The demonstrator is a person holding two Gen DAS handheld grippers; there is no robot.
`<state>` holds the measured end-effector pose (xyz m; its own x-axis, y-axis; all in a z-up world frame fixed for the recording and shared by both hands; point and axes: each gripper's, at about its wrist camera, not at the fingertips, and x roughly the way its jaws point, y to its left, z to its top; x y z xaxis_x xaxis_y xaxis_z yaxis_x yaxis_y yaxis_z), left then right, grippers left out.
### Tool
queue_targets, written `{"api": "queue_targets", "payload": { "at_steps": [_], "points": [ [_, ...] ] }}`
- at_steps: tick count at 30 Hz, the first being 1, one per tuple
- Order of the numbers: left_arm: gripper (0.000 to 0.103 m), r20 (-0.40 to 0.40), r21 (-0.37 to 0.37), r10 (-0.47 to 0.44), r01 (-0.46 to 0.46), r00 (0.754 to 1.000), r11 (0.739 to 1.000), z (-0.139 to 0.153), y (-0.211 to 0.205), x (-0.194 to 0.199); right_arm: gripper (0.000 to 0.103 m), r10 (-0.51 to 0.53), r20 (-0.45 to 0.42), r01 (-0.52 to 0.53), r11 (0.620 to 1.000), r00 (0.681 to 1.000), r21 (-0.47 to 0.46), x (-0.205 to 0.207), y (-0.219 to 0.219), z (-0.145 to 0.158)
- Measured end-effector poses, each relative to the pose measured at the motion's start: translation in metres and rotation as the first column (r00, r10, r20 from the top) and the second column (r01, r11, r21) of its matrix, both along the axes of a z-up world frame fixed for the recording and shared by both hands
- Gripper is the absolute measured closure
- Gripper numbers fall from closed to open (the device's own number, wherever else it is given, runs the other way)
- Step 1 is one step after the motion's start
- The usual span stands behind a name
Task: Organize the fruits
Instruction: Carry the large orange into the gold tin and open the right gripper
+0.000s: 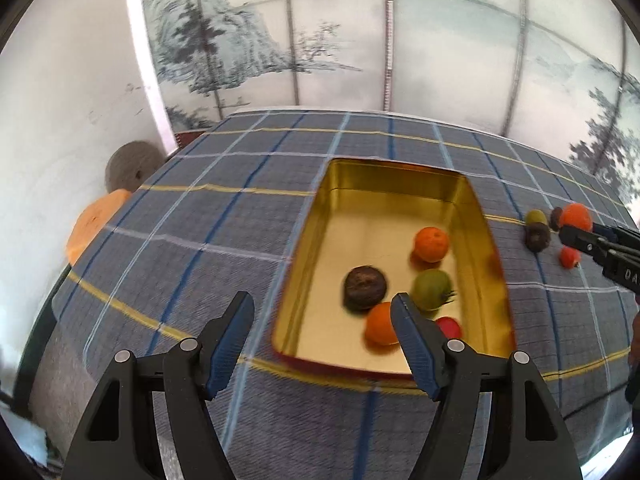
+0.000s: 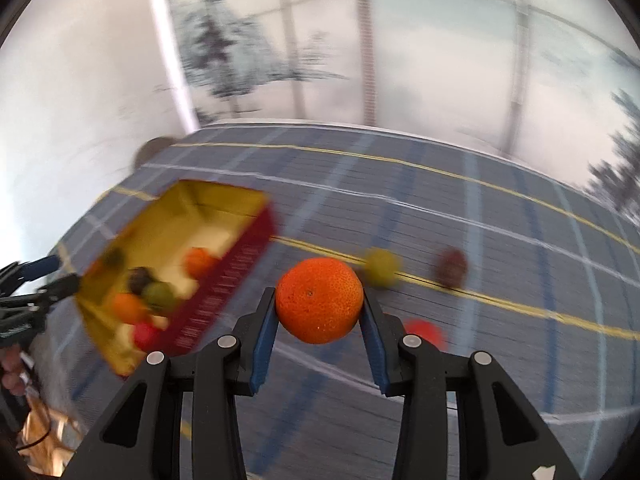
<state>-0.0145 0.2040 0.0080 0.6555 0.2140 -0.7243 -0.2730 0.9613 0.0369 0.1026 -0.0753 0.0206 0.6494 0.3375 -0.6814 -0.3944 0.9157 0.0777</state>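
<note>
The right gripper [image 2: 319, 304] was clamped on an orange [image 2: 319, 300], one blue pad on each side, and held it up above the checked tablecloth [image 2: 480, 216]. The gold tin tray [image 1: 400, 172] sat to its left on the cloth, and it already had five fruits inside: two oranges, a dark brown fruit [image 1: 365, 288], a green fruit [image 1: 432, 289] and a small red fruit [image 1: 450, 326]. To do this step well, the orange probably needed to go over the tray's red wall, down low over a bare spot, and only then be let go, so it would not bounce or roll. The left gripper [image 1: 322, 312] was apart with nothing in it, close to the near end of the tray. Some more fruits still lay on the cloth. White marks ran along the tray's red side [image 2: 224, 292], but they were too blurry to read.
</note>
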Motion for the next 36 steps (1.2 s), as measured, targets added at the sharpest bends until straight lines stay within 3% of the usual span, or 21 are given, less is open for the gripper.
{"api": "queue_targets", "payload": {
  "at_steps": [6,15,36],
  "points": [
    [0.032,-0.018,-0.016,0.073,-0.073,0.997,0.997,-0.006,0.026,-0.014,0.066,0.156,-0.012,-0.156,0.987,0.988,-0.031,-0.006,0.078,-0.004],
    [0.032,-0.059,-0.027,0.116,-0.117,0.992,0.993,-0.018,0.044,-0.022,0.065,0.219,-0.059,-0.224,0.969,0.974,-0.1,0.008,0.138,-0.027],
    [0.032,-0.09,-0.045,0.107,-0.111,0.99,0.993,-0.024,0.046,-0.018,0.064,0.206,-0.094,-0.216,0.968,0.974,-0.124,0.021,0.152,-0.045]
  ]
}}
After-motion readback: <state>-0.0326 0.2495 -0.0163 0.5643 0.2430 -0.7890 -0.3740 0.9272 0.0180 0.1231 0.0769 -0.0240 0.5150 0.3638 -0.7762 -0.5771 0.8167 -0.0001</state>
